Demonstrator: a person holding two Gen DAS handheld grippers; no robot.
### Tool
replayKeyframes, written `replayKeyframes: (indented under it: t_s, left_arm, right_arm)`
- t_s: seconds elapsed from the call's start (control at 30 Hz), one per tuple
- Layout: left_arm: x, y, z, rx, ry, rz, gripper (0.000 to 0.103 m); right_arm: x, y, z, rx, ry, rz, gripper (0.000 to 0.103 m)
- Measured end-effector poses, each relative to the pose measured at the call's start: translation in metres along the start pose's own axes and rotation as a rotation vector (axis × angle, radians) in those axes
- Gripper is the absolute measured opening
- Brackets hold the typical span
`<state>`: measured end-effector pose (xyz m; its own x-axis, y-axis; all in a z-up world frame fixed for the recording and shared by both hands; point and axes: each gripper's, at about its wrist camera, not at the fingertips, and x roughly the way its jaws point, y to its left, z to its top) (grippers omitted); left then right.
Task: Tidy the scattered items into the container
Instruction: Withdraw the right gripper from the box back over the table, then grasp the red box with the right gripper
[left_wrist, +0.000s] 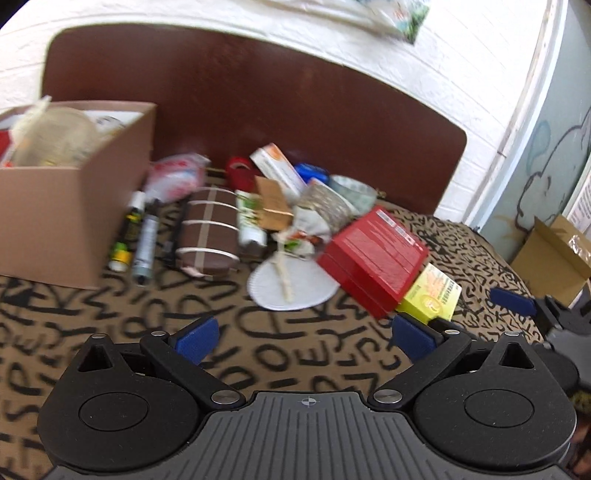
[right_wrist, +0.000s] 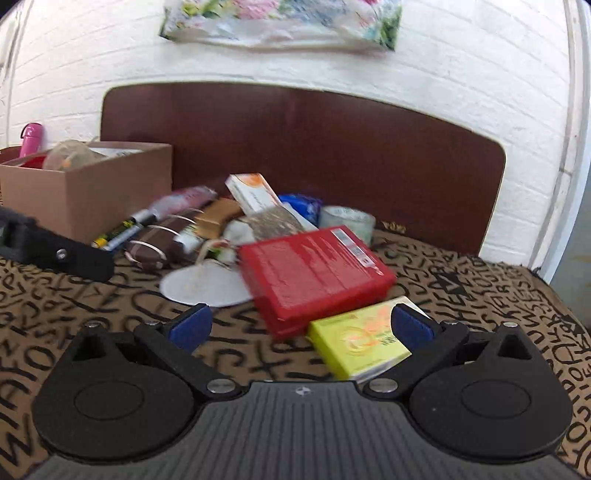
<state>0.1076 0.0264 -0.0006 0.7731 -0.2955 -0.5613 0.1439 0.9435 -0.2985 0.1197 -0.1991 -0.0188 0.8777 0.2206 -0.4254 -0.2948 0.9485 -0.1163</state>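
A cardboard box (left_wrist: 70, 206) with several items in it stands at the left on the patterned bedspread; it also shows in the right wrist view (right_wrist: 107, 188). A pile of scattered items lies in the middle: a red box (left_wrist: 373, 258) (right_wrist: 314, 269), a yellow-green box (left_wrist: 432, 295) (right_wrist: 358, 339), a brown striped pouch (left_wrist: 208, 232), a white round pad (left_wrist: 291, 288), markers (left_wrist: 146, 240). My left gripper (left_wrist: 304, 336) is open and empty, short of the pile. My right gripper (right_wrist: 301, 325) is open, with the yellow-green box close by its right finger.
A dark brown headboard (left_wrist: 258, 96) and a white brick wall (right_wrist: 443, 74) stand behind the pile. An open cardboard carton (left_wrist: 554, 254) sits off the bed at the right. The other gripper's finger shows at the left in the right wrist view (right_wrist: 55, 251).
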Motion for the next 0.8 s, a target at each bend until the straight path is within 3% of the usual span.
replayKeyframes:
  t_s: [0.23, 0.4, 0.53, 0.67, 0.73, 0.8]
  left_arm:
    - [0.032, -0.024, 0.005, 0.061, 0.017, -0.018, 0.103]
    - [0.044, -0.026, 0.006, 0.038, 0.005, -0.009, 0.101]
    - [0.057, -0.026, 0.011, 0.018, 0.011, -0.022, 0.097]
    - [0.067, -0.021, 0.015, -0.041, 0.006, -0.013, 0.093]
    - [0.071, -0.017, 0.017, -0.065, 0.027, -0.020, 0.090]
    - [0.071, -0.013, 0.015, -0.061, 0.038, -0.019, 0.090]
  right_arm:
    - [0.034, -0.032, -0.002, -0.001, 0.011, -0.027, 0.102]
    - [0.060, -0.068, 0.015, 0.141, -0.035, -0.045, 0.102]
    - [0.085, -0.086, 0.024, 0.219, -0.063, 0.076, 0.102]
    - [0.115, -0.094, 0.028, 0.218, -0.014, 0.126, 0.102]
    - [0.124, -0.093, 0.028, 0.227, 0.025, 0.181, 0.092]
    - [0.123, -0.090, 0.025, 0.236, 0.053, 0.222, 0.089]
